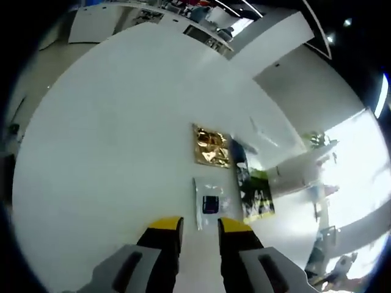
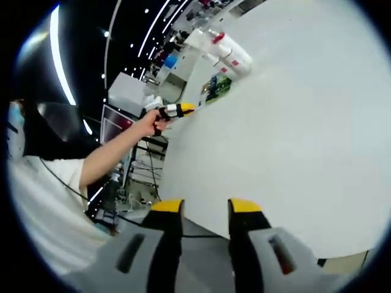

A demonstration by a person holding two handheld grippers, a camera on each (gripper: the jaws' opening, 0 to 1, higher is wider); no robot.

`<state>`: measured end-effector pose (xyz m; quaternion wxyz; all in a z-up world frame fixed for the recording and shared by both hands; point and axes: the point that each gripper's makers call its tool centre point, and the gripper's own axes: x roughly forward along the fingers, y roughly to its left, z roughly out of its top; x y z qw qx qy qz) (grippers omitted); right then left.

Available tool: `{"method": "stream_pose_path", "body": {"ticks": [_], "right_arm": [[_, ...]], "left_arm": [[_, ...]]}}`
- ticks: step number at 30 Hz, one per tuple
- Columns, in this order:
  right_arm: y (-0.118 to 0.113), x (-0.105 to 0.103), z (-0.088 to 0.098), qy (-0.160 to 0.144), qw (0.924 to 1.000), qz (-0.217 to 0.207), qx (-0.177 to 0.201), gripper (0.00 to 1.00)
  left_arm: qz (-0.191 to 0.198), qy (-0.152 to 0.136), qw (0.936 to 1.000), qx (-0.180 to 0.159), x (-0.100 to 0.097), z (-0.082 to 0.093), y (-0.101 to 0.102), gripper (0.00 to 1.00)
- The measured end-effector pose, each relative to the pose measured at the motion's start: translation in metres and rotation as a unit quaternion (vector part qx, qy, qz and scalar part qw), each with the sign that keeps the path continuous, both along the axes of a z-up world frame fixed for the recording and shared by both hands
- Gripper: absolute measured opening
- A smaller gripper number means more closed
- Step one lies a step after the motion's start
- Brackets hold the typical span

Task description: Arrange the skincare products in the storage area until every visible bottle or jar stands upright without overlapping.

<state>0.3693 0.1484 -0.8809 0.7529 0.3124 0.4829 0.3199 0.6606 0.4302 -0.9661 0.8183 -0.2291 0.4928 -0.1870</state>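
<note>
You're only on the approach: both grippers, left (image 1: 200,227) and right (image 2: 206,209), have open, empty fingers, and the skincare packets (image 1: 232,177) lie flat near the counter's (image 1: 110,146) far edge, so close in first.

Both views are bright, with strong fisheye bending at the edges. In the left gripper view, glare washes out the right side, and the gold packet (image 1: 211,146) glints. Ceiling strip lights (image 2: 58,55) streak the right gripper view, slightly soft throughout.

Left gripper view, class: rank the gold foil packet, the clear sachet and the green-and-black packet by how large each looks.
1. Green-and-black packet, longest.
2. Gold foil packet and clear sachet look about alike; the sachet lies nearer the camera, so I won't rank them.
</note>
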Motion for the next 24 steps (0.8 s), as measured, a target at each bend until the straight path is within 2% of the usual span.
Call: {"method": "stream_pose_path", "body": {"ticks": [3,5,7,9,12,15,16,19,20,21,23,24], "right_arm": [[0.001,0.004,0.003,-0.009,0.9999,-0.006,0.003,0.30],[0.002,0.005,0.004,-0.012,0.9999,-0.007,0.006,0.30],[0.004,0.004,0.003,-0.011,0.9999,-0.003,0.008,0.30],[0.007,0.002,0.002,-0.013,0.9999,0.003,0.008,0.30],[0.012,0.003,0.002,-0.015,0.9998,0.003,0.013,0.31],[0.024,0.000,0.001,-0.016,0.9996,0.012,0.021,0.31],[0.025,0.000,0.001,-0.017,0.9995,0.015,0.022,0.31],[0.036,-0.006,0.002,-0.026,0.9988,0.033,0.027,0.31],[0.038,-0.008,0.003,-0.028,0.9986,0.036,0.027,0.31],[0.039,-0.010,0.002,-0.030,0.9984,0.039,0.027,0.31],[0.039,-0.015,-0.003,-0.045,0.9974,0.055,0.007,0.33],[0.036,-0.016,-0.006,-0.058,0.9963,0.061,-0.014,0.34]], "left_arm": [[-0.020,-0.059,0.9981,-0.006,-0.008,0.016,-0.004,0.35],[-0.040,-0.094,0.9947,-0.006,-0.023,0.024,-0.010,0.39],[-0.031,-0.115,0.9928,-0.011,-0.038,0.032,-0.012,0.41],[-0.013,-0.131,0.9907,-0.034,-0.060,0.041,-0.019,0.42],[-0.011,-0.148,0.9881,-0.041,-0.102,0.051,-0.029,0.47],[-0.019,-0.160,0.9866,-0.026,-0.138,0.056,-0.036,0.53],[-0.034,-0.166,0.9854,-0.011,-0.154,0.058,-0.038,0.56],[-0.058,-0.176,0.9821,0.030,-0.183,0.061,-0.037,0.64],[-0.059,-0.189,0.9791,0.049,-0.191,0.067,-0.035,0.65],[-0.057,-0.214,0.9728,0.069,-0.192,0.074,-0.033,0.67],[-0.069,-0.279,0.9515,0.111,-0.196,0.091,-0.032,0.76],[-0.071,-0.302,0.9425,0.125,-0.201,0.098,-0.034,0.81]]}}
